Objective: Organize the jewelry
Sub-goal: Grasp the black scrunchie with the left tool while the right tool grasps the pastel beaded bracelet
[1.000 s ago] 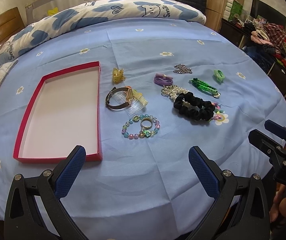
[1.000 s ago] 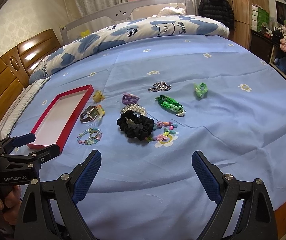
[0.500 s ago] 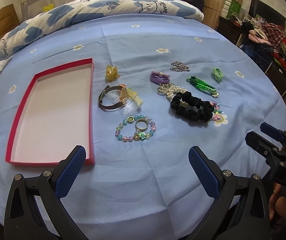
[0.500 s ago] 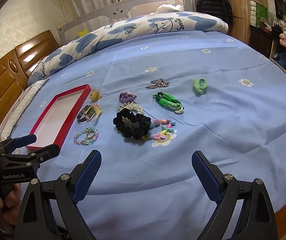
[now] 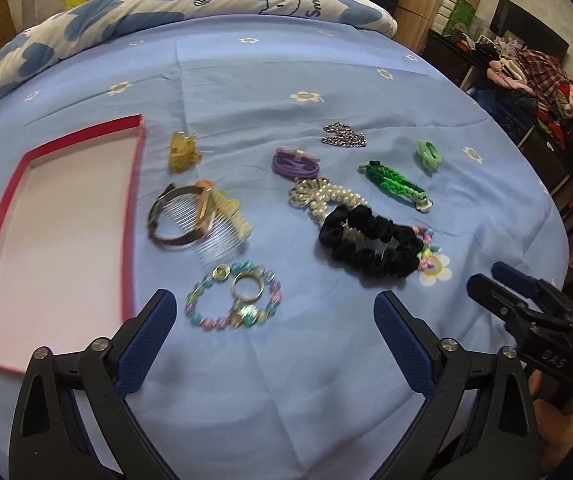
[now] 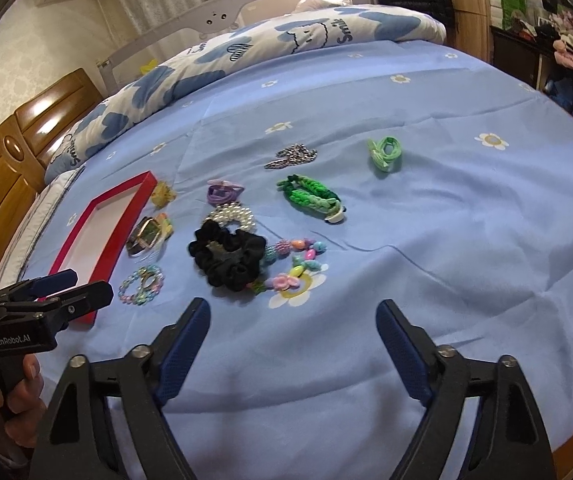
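Several jewelry pieces lie on a blue bedsheet. A pastel bead bracelet (image 5: 235, 301) lies just ahead of my open, empty left gripper (image 5: 274, 312). Beyond it are a comb and bangle (image 5: 194, 218), a black scrunchie (image 5: 368, 247), a pearl bracelet (image 5: 322, 196) and a green braided band (image 5: 396, 184). An empty red-rimmed box (image 5: 130, 216) lies at the left. My right gripper (image 6: 292, 326) is open and empty, short of the scrunchie (image 6: 226, 258) and a colourful bead string (image 6: 298, 258).
A yellow clip (image 5: 182, 152), purple hair ties (image 5: 294, 162), a metal chain (image 5: 344, 140) and a light green tie (image 5: 428, 154) lie farther back. A folded quilt (image 6: 246, 56) lines the far side. The bed edge and clutter (image 5: 534, 92) are at the right.
My left gripper has moved forward and slightly right, toward the bead bracelet. My right gripper has moved slightly forward. Both stay open.
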Motion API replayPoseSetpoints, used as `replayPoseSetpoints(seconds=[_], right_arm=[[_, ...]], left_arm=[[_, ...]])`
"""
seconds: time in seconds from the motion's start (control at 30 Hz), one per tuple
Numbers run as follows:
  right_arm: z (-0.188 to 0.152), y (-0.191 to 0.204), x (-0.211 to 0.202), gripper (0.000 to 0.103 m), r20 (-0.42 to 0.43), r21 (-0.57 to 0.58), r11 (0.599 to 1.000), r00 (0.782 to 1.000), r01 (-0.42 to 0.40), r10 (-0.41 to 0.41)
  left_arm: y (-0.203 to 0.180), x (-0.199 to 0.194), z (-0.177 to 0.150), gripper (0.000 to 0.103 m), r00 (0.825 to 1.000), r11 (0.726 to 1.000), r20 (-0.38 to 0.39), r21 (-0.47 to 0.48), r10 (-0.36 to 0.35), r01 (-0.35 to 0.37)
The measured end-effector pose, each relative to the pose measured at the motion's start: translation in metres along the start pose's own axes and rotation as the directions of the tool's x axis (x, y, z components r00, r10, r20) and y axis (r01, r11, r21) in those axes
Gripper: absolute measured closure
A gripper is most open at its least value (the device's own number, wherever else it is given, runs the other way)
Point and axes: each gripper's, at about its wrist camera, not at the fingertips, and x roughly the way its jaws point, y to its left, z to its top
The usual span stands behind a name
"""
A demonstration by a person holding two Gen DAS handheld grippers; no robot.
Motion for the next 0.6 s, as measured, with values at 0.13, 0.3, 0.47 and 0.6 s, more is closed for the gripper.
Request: replayPoseSetpoints(seconds=[0.13,0.3,0.47,0.6], right_arm=[[0.008,-0.01,0.02,0.041,-0.032,0.015,1.0,0.999,-0.009,0.01],[0.019,-0.017,0.044,0.05,-0.07,0.025,0.999,0.997,-0.027,0.029],[0.024,-0.017,0.057,0.051,-0.091,0.007,0.999,0.995,-0.037,0.037],[0.025,-0.017,0.06,0.055,-0.096,-0.011,1.0,0.995,-0.025,0.024]], left_arm=[[-0.008,0.02,0.014,0.014,0.999,0.999,-0.023,0.017,-0.034,0.034],[-0.016,0.049,0.028,0.019,0.997,0.997,-0.059,0.044,-0.056,0.059],[-0.018,0.078,0.036,0.033,0.988,0.994,-0.12,0.029,-0.099,0.103],[-0.021,0.088,0.034,0.055,0.983,0.992,-0.145,0.041,-0.115,0.122]])
